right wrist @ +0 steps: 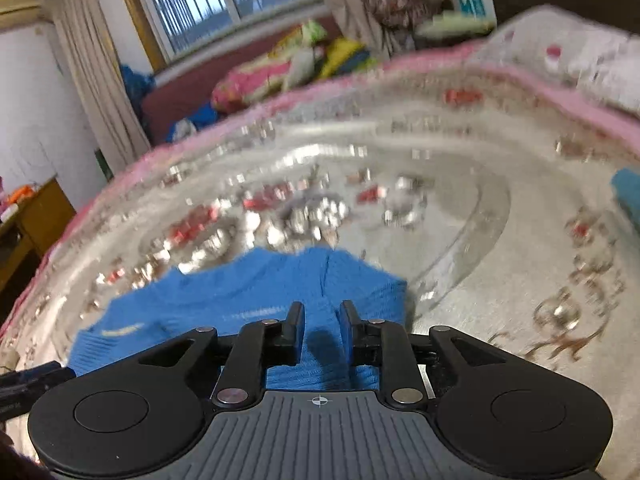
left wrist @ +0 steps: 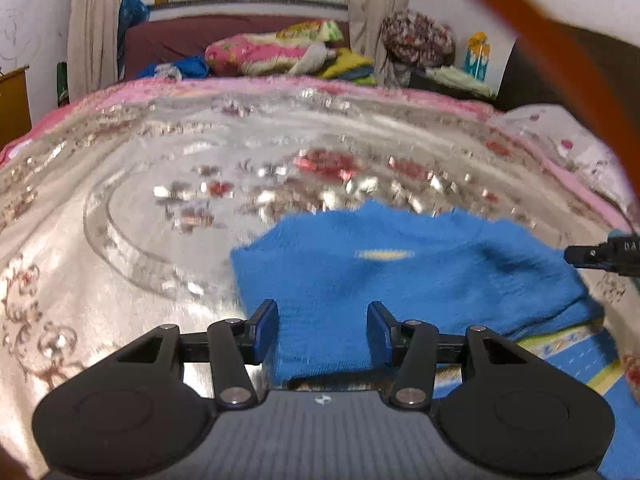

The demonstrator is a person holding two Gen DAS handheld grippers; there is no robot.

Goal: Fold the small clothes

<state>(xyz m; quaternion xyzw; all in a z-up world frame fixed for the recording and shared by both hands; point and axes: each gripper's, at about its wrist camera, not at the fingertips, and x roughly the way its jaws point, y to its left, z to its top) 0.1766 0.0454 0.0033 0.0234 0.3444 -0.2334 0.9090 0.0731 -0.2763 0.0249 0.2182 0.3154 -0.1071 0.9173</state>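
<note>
A small blue knit garment (left wrist: pixel 400 272) lies flat on the shiny floral bedspread (left wrist: pixel 120 240), with a yellow mark on its front. My left gripper (left wrist: pixel 322 330) hovers over the garment's near edge, its blue pads wide apart and pressing nothing. In the right wrist view the same garment (right wrist: pixel 240 296) lies below my right gripper (right wrist: pixel 323 334). Its fingers stand a narrow gap apart with blue knit showing between them, and the pads do not clamp it. The right gripper's tip (left wrist: pixel 592 258) shows at the right edge of the left wrist view.
A blue and yellow printed cloth (left wrist: pixel 568 360) lies under the garment's near right side. Another blue piece (right wrist: pixel 626 192) sits at the right. A white floral pillow (left wrist: pixel 560 136) lies at the far right of the bed. Folded bedding (left wrist: pixel 272 52) is piled beyond, under the window. An orange strap (left wrist: pixel 520 40) crosses the top right.
</note>
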